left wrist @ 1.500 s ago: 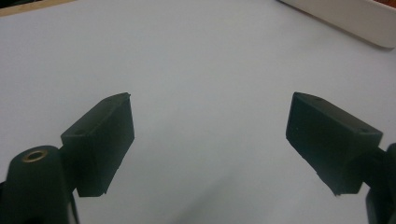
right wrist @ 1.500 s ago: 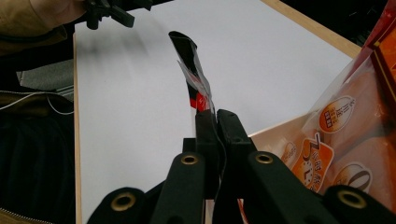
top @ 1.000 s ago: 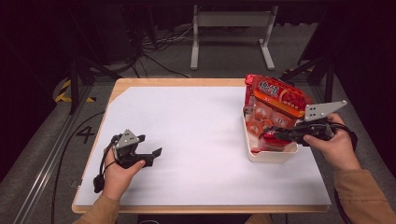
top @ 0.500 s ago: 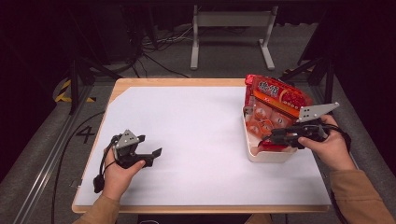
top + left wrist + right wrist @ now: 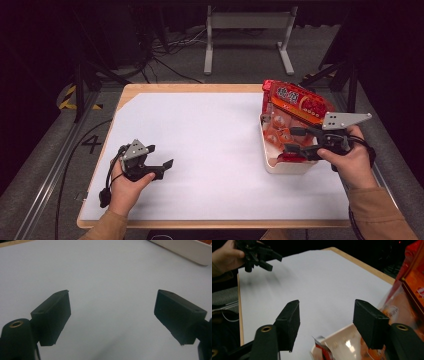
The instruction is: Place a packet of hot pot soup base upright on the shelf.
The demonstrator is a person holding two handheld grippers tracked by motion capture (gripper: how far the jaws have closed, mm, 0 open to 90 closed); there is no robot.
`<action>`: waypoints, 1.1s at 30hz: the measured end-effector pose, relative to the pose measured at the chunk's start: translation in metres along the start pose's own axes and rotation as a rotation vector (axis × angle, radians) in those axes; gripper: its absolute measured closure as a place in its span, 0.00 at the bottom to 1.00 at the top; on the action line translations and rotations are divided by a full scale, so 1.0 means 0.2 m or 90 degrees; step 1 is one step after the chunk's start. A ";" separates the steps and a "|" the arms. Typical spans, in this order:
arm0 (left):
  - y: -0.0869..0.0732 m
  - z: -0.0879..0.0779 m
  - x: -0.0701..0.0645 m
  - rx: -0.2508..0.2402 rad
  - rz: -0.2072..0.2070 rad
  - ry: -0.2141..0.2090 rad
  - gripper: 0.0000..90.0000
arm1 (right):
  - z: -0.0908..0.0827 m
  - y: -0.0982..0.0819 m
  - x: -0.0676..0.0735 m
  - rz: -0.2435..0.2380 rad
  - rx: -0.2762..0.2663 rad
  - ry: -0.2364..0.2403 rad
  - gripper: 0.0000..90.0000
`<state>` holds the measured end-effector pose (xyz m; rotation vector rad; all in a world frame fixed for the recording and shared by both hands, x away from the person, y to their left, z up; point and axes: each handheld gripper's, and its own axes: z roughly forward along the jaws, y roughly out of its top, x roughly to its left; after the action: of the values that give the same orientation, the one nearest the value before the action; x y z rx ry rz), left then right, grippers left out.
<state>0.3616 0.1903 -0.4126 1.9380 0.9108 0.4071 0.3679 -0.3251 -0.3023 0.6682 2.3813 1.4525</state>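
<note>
While the white-covered surface [image 5: 210, 150] lay bare across most of its width, the work in hand stood at its right side, where a white tray [image 5: 285, 167] held a red snack bag [image 5: 295, 107] leaning up against the tray's far end. The bag sat inside the tray with its upper part standing above the rim, so the placing appeared done; what was left, in my judgement, was for the right gripper [image 5: 296, 141] to draw clear. That gripper hovered over the near end of the tray, its jaws having just been opening, and they stood apart with nothing clamped between them. The left gripper [image 5: 161, 157] rested near the front left of the surface, well apart from the tray, jaws also apart and empty.

Comparison of views: the high view gave the whole layout, namely tray, bag and both hands at opposite sides. The right gripper view added close detail: the tray's rim [image 5: 332, 336] directly below the spread jaws, a torn corner of red wrapper [image 5: 322, 346] inside it, and the bag's clear film at the right edge. The left gripper view confirmed bare sheet between its jaws, with the tray's white wall [image 5: 185, 251] far off at the top.
</note>
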 end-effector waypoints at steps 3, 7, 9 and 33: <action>-0.01 -0.03 -0.01 -0.005 0.003 0.001 0.16 | 0.04 0.02 0.06 0.010 -0.028 -0.011 0.39; -0.02 -0.06 -0.01 -0.009 0.006 0.003 0.16 | 0.13 0.02 0.16 0.015 -0.044 -0.047 0.39; -0.03 -0.08 -0.01 -0.011 0.005 0.005 0.16 | 0.18 0.02 0.21 0.017 -0.046 -0.059 0.38; -0.11 -0.14 -0.03 -0.019 0.022 -0.028 0.09 | 0.50 -0.22 0.44 0.038 -0.076 -0.154 0.31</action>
<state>0.3315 0.2093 -0.4160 1.9292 0.8396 0.3939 0.3269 -0.2206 -0.3854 0.8388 2.0921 1.4333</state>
